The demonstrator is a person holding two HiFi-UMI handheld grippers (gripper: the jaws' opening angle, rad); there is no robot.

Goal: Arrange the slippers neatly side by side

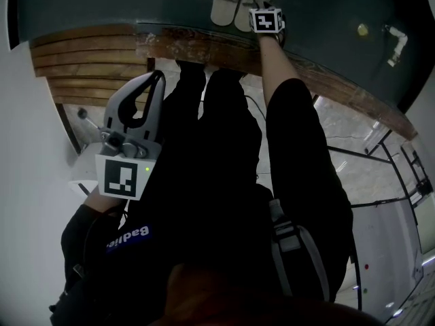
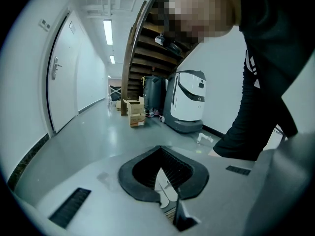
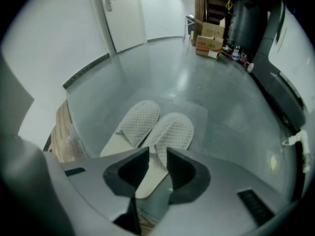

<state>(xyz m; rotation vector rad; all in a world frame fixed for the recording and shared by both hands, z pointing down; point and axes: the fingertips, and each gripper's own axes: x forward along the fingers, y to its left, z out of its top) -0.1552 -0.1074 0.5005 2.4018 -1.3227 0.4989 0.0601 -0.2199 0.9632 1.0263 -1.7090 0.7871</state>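
Black top (image 1: 306, 175) w/ white sleeve print (image 1: 129, 237), black trousers (image 1: 194, 104); grey left gripper (image 1: 159, 77), b&w marker cube (image 1: 124, 176).

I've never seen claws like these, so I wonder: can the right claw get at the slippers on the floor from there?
Probably yes. The right claw hangs open right over the slippers, one slipper's heel between its jaws, with nothing in the way.

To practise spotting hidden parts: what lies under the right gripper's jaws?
A pair of white quilted fabric slippers side by side on the grey floor. One heel shows between the open jaws of the right gripper; they cover parts of both heels.
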